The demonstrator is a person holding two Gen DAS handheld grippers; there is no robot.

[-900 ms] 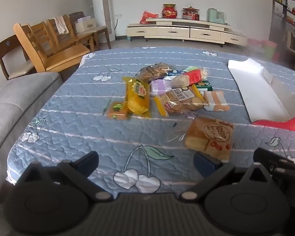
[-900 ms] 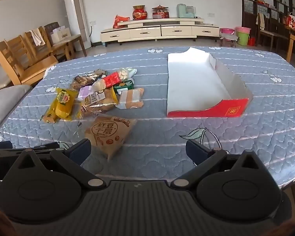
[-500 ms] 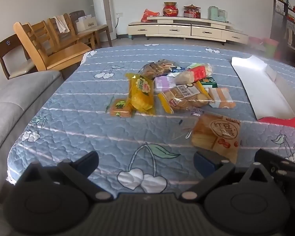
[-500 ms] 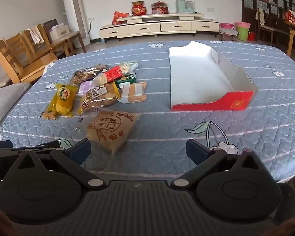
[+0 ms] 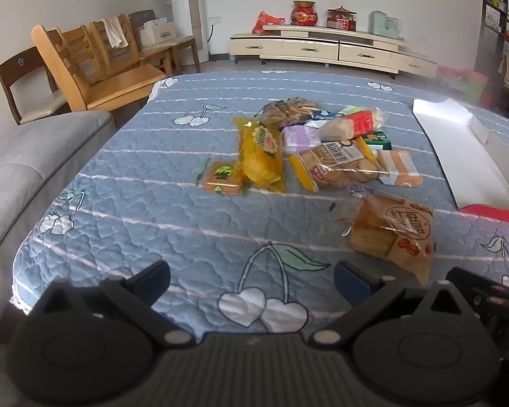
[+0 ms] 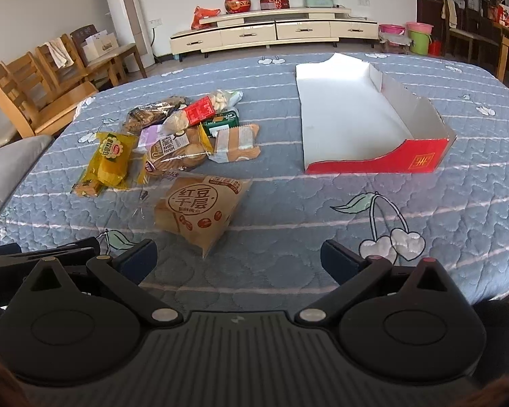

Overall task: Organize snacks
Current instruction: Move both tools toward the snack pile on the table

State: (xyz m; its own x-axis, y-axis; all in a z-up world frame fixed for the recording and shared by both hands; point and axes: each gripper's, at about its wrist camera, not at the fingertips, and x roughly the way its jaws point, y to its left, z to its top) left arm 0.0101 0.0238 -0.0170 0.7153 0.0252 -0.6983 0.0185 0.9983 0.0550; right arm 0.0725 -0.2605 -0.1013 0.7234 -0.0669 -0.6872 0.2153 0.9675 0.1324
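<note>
1. Hovering low over the near edge of the table covered in a blue quilted cherry-print cloth (image 6: 322, 210), the left tongs (image 5: 251, 278) and right tongs (image 6: 239, 254) both stand wide apart and hold nothing, likely poised for a first pick.
2. Nothing has been sorted yet, I judge: the red-and-white open cardboard tray (image 6: 420, 162) lies empty toward the right edge, its low red front facing the near edge, well apart from the snacks.
3. Nearest the tongs lies the tan bread packet with Chinese lettering (image 6: 200, 208), alone, so it looks the easiest start; the heaped pile of mixed snack packets (image 6: 180, 135) sits toward the middle.
4. Only the right view shows the whole tray; the left view cuts it off, but shows the small orange biscuit pack (image 5: 224, 178) touching the yellow cake packet (image 5: 261, 156) more plainly.
</note>
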